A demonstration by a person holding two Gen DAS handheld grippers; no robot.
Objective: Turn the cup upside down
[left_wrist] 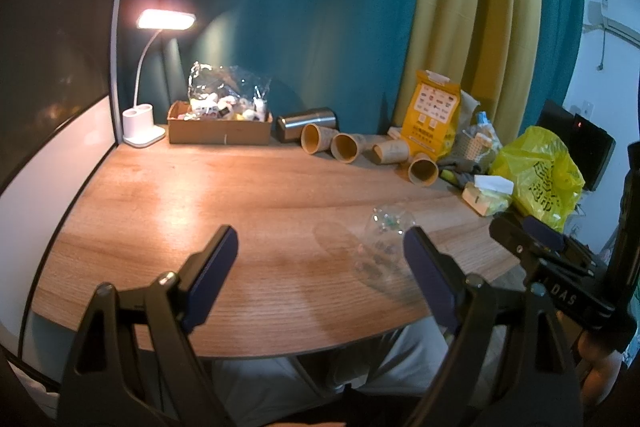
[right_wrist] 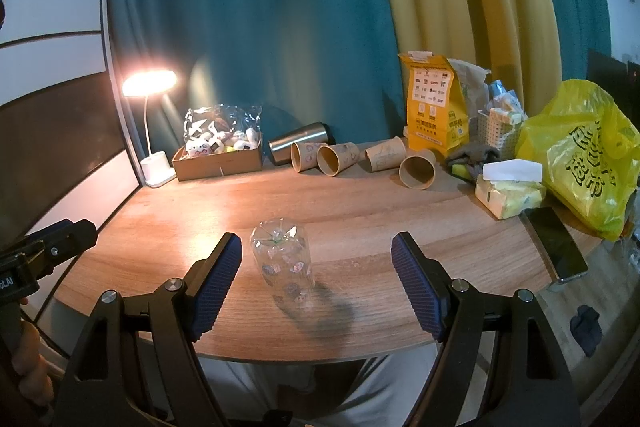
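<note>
Clear cup [right_wrist: 285, 265] stands inverted, faint, between spread right tongs [right_wrist: 316, 279].

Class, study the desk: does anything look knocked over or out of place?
Yes. Four paper cups and a steel tumbler lie on their sides along the back. The clear cup stands apart, base up.

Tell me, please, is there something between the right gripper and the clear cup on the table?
Nothing visible. The right gripper is open, and the clear cup stands on the table just ahead, nearer its left finger. The paper cups lie far behind.
</note>
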